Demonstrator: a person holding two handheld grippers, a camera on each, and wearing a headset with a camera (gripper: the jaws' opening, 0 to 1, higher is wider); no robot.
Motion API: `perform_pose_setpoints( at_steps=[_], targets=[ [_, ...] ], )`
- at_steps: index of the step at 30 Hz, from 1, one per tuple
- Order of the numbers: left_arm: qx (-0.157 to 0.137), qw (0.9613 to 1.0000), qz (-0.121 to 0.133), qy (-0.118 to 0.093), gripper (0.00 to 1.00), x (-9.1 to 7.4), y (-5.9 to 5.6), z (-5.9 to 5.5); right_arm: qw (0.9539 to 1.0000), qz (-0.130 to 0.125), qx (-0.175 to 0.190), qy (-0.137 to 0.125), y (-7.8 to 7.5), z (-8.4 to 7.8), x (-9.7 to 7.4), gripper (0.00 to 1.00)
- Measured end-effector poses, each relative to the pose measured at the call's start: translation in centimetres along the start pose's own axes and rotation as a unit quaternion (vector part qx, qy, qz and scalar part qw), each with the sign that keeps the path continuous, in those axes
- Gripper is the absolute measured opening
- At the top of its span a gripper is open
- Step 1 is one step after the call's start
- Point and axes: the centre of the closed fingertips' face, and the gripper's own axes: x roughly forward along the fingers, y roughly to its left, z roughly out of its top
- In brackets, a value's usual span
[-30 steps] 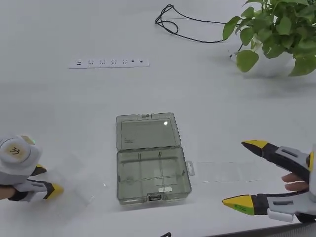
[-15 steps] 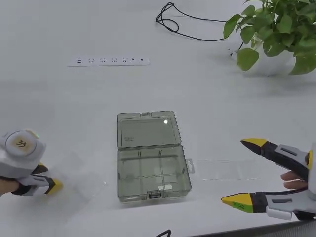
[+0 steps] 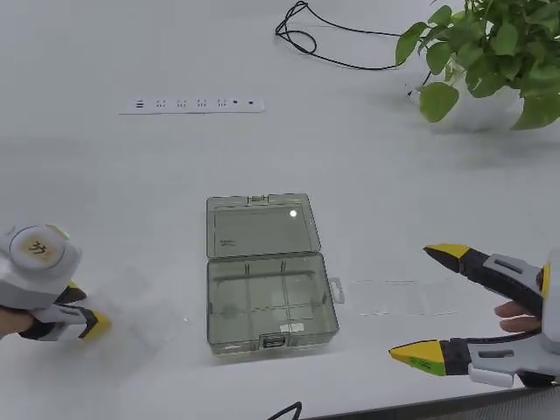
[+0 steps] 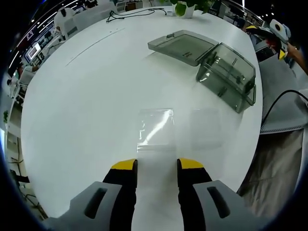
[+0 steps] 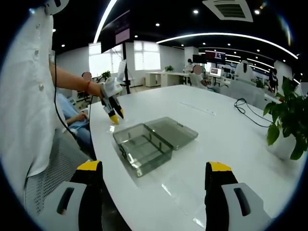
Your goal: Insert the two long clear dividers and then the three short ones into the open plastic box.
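L gripper (image 3: 85, 308) sits low at 8 o'clock of the box (image 3: 271, 302), well apart from it. Its jaws are parted a little w/ nothing between them. In the left gripper view a clear sheet (image 4: 155, 127) lies flat on the table (image 3: 131, 192) just ahead of the tips at 12 o'clock, not touched. A 2nd faint clear piece lies beside it at approx. 2 o'clock.

R gripper (image 3: 427, 304) is at 4 o'clock of the box, jaws spread wide and empty, tips aimed toward 9 o'clock. Clear strips (image 3: 398, 297) lie flat on the table btwn. this gripper and the box, at the box's 3 o'clock, near its side latch. No jaw touches them.

The box is smoky grey and see-thru, and stands open mid-table. Its base is nearest and the lid (image 3: 260, 226) is folded flat at 12 o'clock. Thin lines show inside the base; can't tell if they're dividers or moulded ribs.

Farther back, a white power strip (image 3: 192, 106) lies at 11 o'clock. A black cable (image 3: 324, 44) loops at 12–1 o'clock, and a leafy plant (image 3: 490, 52) stands at 2 o'clock.
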Motion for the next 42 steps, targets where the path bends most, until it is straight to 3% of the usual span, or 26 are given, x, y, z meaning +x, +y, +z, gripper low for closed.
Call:
perform_pose_setpoints(
  at_steps=[12, 17, 26, 37, 42],
  targets=[
    [-0.023, 0.9995, -0.002, -0.02, 0.31, -0.4, -0.2, 0.1, 1.0, 0.0, -0.002, 0.0, 0.0, 0.1, 0.0, 0.88],
    [-0.044, 0.9981, -0.005, -0.043, 0.31, -0.9, -0.5, 0.7, 1.0, 0.001, -0.001, 0.001, 0.0, 0.2, 0.1, 0.87],
    [-0.075, 0.9924, -0.019, -0.096, 0.31, -2.1, -1.8, 2.9, 1.0, 0.001, 0.001, 0.0, 0.0, 0.5, 0.4, 0.86],
    [-0.108, 0.977, -0.043, -0.178, 0.31, -4.5, -3.9, 7.1, 0.9999, 0.002, 0.014, -0.007, 0.5, 1.5, 1.1, 0.83],
    [-0.117, 0.968, -0.061, -0.213, 0.31, -5.5, -5.3, 9.3, 0.9996, 0.003, 0.022, -0.016, 1.1, 2.6, 1.6, 0.8]
  ],
)
